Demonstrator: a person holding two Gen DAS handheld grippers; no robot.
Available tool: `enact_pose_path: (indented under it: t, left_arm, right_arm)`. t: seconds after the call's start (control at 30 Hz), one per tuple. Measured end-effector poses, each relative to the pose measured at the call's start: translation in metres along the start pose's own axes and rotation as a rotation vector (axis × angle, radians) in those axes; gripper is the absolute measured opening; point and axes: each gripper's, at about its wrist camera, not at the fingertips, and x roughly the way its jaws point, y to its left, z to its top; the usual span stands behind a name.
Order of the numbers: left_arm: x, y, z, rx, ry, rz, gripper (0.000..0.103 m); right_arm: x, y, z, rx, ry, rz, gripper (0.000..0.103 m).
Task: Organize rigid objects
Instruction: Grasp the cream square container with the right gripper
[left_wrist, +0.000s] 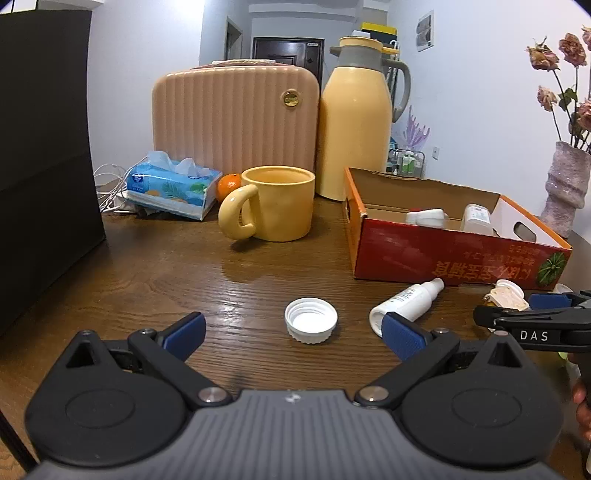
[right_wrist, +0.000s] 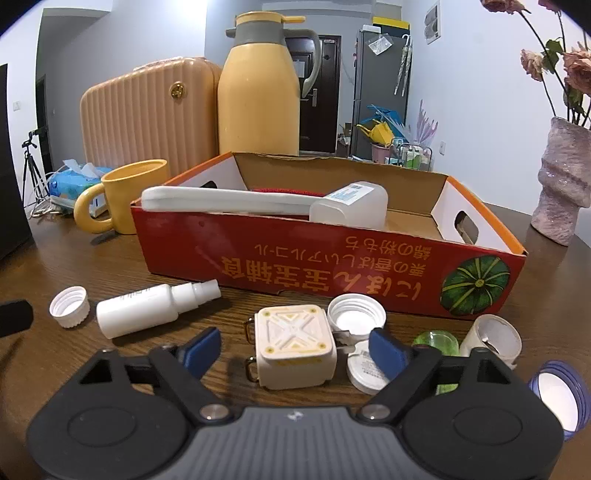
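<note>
So the dark wood-grain tabletop (right_wrist: 44, 258) is pretty cluttered. The right gripper (right_wrist: 295, 345) sits low with its blue pads spread, and a cream square plastic block with a raised X on top (right_wrist: 293, 349) is right between them — neither pad is pressing on it, so it's released, not grasping anything. Just right of the block there's a white ribbed bottle cap lying open side up (right_wrist: 356, 317), a small round white lidded jar (right_wrist: 365, 369) partly behind the right pad, a green translucent cap (right_wrist: 436, 341) and a white open-topped cup (right_wrist: 495, 339).

To the left, a white spray bottle (right_wrist: 147, 308) lies on its side, with another white ribbed cap (left_wrist: 311, 319) further left. That cap sits just ahead of the left gripper (left_wrist: 291, 332), whose pads are also wide apart with nothing in them.

At the far side of all this is the red-and-orange cardboard box with a pumpkin print (right_wrist: 332, 266) — already holding a long white tube (right_wrist: 221, 201) and a clear plastic bottle with a label (right_wrist: 351, 206). A yellow ceramic mug (left_wrist: 279, 203) stands left of the box, a yellow thermos jug (left_wrist: 354, 125) behind it.
</note>
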Motion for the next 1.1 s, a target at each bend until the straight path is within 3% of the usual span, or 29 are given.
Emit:
enact_pose_path:
  t: [0.07, 0.27, 0.37, 1.1]
  left_arm:
    - [0.001, 0.002, 0.001, -0.008, 0.004, 0.006, 0.103]
    - [0.005, 0.004, 0.001, -0.019, 0.020, 0.016, 0.103]
    - [0.006, 0.005, 0.001, -0.026, 0.031, 0.015, 0.103]
    - [0.009, 0.006, 0.000, -0.030, 0.053, 0.023, 0.103]
  right_arm:
    - [0.005, 0.000, 0.002, -0.001, 0.012, 0.005, 0.077]
    - [0.009, 0.005, 0.003, -0.017, 0.011, -0.013, 0.076]
    - [0.010, 0.008, 0.002, -0.036, 0.011, -0.033, 0.068]
    - [-0.014, 0.004, -0.003, -0.004, -0.064, 0.025, 0.066]
